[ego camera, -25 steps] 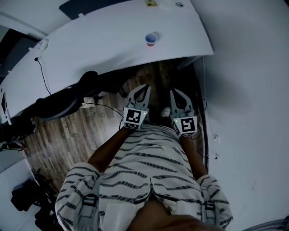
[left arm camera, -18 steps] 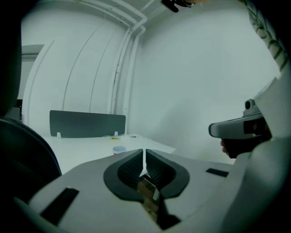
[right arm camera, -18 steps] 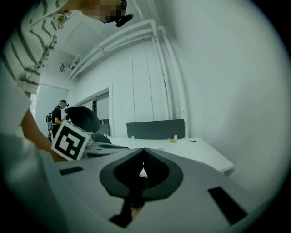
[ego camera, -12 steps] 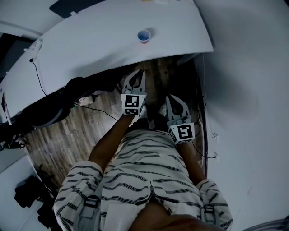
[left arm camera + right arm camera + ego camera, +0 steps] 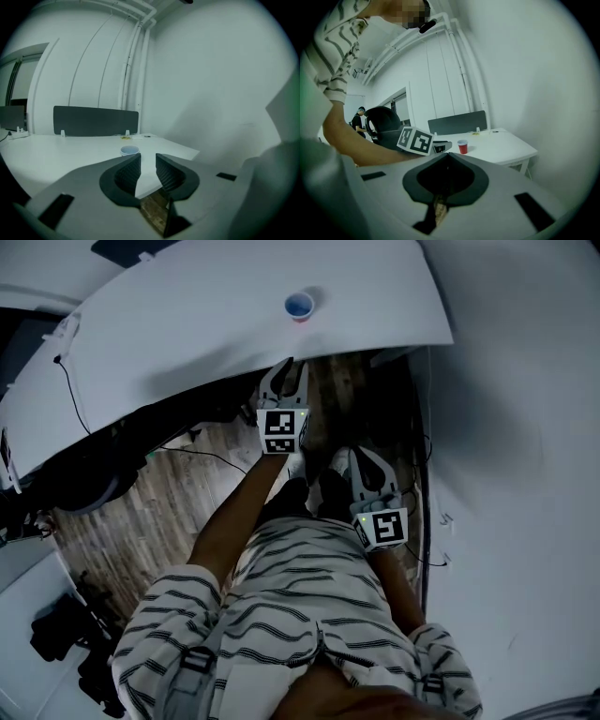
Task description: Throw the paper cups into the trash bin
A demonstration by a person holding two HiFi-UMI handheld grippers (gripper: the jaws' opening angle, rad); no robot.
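Both jaws of right gripper [image 5: 447,155]: pressed together on nothing, held back near the body.
Left gripper [image 5: 148,157]: leading and empty; its jaws have just been opening, but the gap is only narrow. Widen it before arriving.
Table [image 5: 56,150]: its edge lies just ahead.
Paper cup [image 5: 130,150]: upright on the table, beyond the tips. Come in level and straddle its wall.

Table [image 5: 187,343]: white top, smooth, matt. Paper cup [image 5: 300,307] at 12 o'clock: smooth red wall. Floor [image 5: 141,512] at 8 o'clock: wood planks, grain visible, matt. Shirt [image 5: 309,606] at 6 o'clock: striped cloth, soft folds.
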